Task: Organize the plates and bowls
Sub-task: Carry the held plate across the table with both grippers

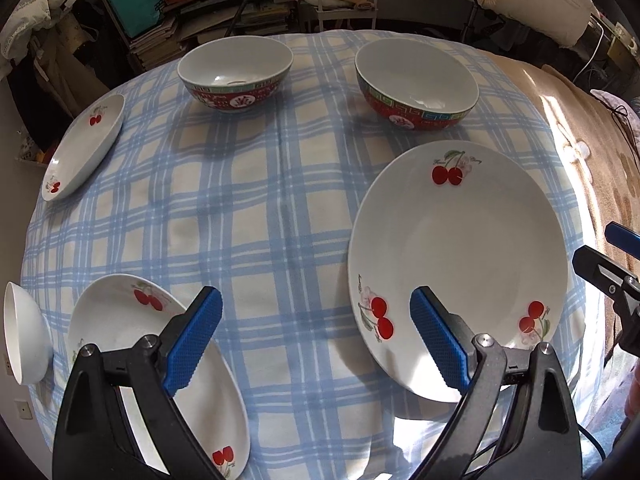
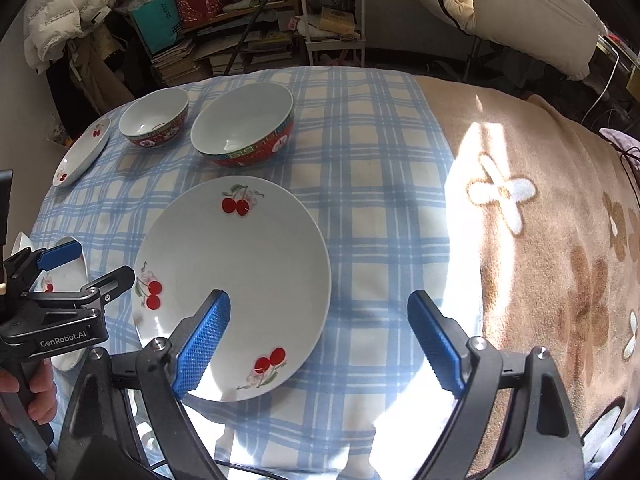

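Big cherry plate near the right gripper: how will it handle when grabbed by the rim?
The large cherry plate looks glazed and glossy, so probably slick against the pads. It appears rigid ceramic, likely breakable if dropped. It lies flat on the soft checked cloth, so pushing may bunch the cloth rather than slide it.

Left gripper [image 1: 316, 336] and right gripper [image 2: 318, 340], jaws wide apart.

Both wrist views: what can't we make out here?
- Small plate, left view: near half behind the left gripper finger.
- White bowl, left view: cut off by the edge; only a sliver in the right view.
- Big plate, right view: near rim behind the right gripper finger.
- Plate lettering: too small.
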